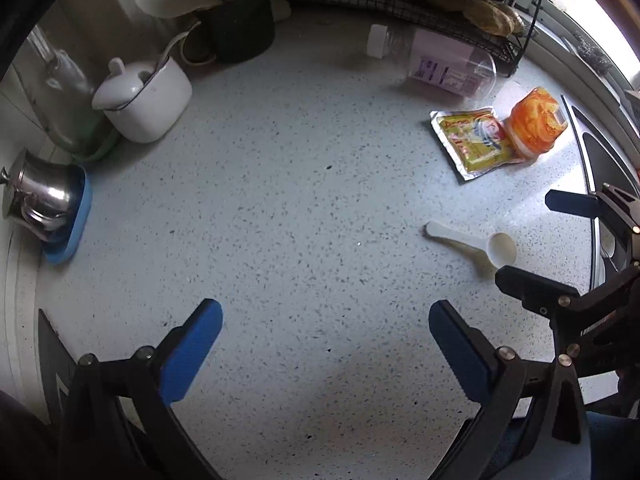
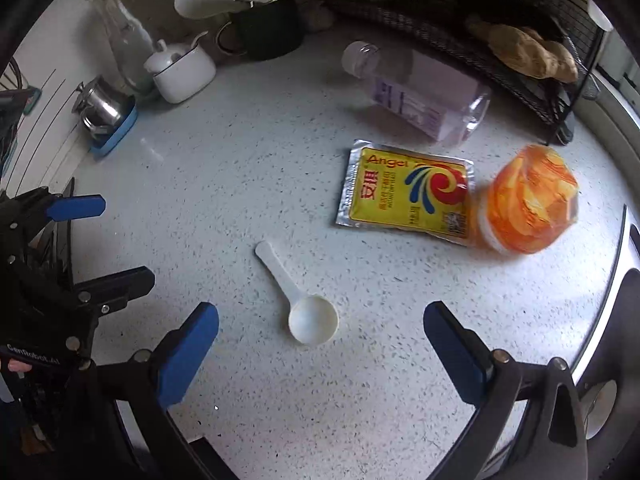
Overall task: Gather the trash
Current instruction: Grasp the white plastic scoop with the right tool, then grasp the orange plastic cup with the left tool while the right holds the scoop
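The left gripper (image 1: pixel 326 354) is hanging above bare speckled countertop (image 1: pixel 280 200) with its jaws spread wide and nothing lying between its blue pads (image 1: pixel 192 354), which are angling up from the lower corners of the left wrist view. The right gripper (image 2: pixel 322 354) is likewise standing wide and holding nothing, tilted down toward the counter; it is also showing at the right edge of the left wrist view.

Just ahead of the right gripper's pads, slightly left of centre in the right wrist view, a white plastic scoop (image 2: pixel 298 294) is lying flat. Its bowl is sitting nearest the gripper and its handle is running up and to the left, so its long axis is lying on a diagonal.

Farther out, toward the upper right, a yellow yeast packet (image 2: pixel 404 192) is lying flat, its long axis running roughly left to right. Touching its right end, an orange plastic cup (image 2: pixel 528 200) is lying on its side. Beyond them, a clear plastic bottle (image 2: pixel 420 92) is lying on its side, cap pointing to the upper left and base to the lower right.

Along the upper left, a steel pot (image 2: pixel 100 108), a white lidded jar (image 2: pixel 182 68) and a dark utensil holder (image 2: pixel 264 24) are standing. A black wire rack (image 2: pixel 500 40) is filling the upper right.
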